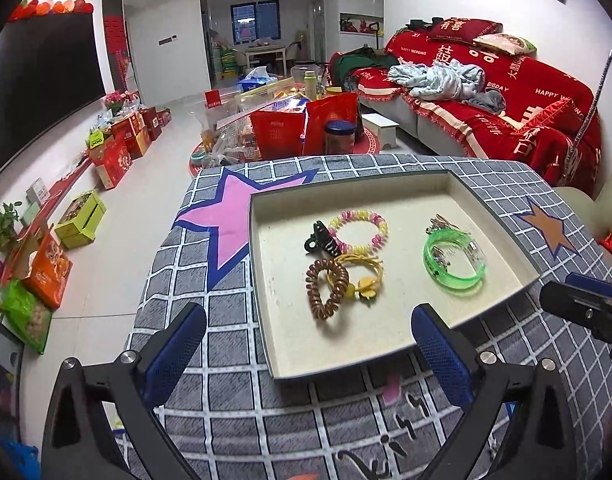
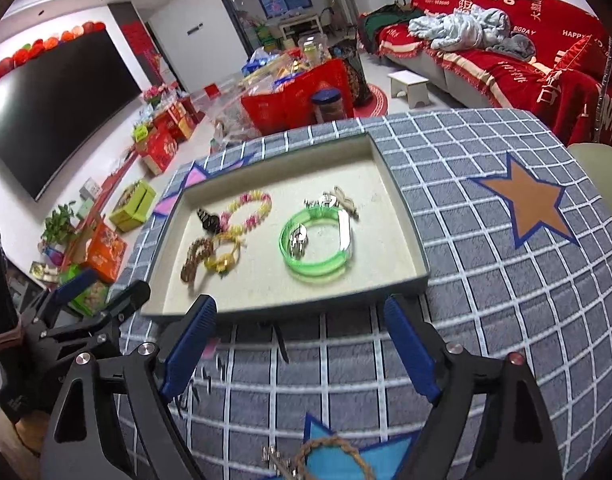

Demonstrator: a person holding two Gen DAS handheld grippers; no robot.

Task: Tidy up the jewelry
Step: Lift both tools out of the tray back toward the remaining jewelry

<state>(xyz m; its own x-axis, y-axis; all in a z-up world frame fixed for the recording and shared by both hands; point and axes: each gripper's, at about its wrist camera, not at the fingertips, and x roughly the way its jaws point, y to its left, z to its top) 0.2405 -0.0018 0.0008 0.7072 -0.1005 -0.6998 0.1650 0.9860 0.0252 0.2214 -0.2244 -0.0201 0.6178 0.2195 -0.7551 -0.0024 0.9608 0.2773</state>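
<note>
A red-covered sofa [image 1: 506, 92] filled the upper right of my left wrist view, and a dark television screen [image 1: 37, 80] filled the upper left. Below them, a grey checked tablecloth [image 1: 233, 380] with star patches covered the table across the lower half.

On the cloth sat a shallow cream tray [image 1: 346, 352], centre frame, holding the jewelry. A green plastic bangle [image 1: 454, 264] lay at its right, with small metal pieces inside and just behind it. At centre left clustered a pink and yellow beaded bracelet [image 1: 360, 232], a black hair claw [image 1: 320, 238] touching it, a brown spiral hair tie [image 1: 326, 288] and a yellow hair tie [image 1: 358, 276].

My left gripper [image 1: 310, 344] hung wide apart and empty at the tray's near edge. My right gripper [image 2: 301, 340] was likewise spread wide and empty, just short of the tray. A braided cord ring [image 2: 332, 458] lay on the cloth at the bottom of the right wrist view, nearer than the fingers.
</note>
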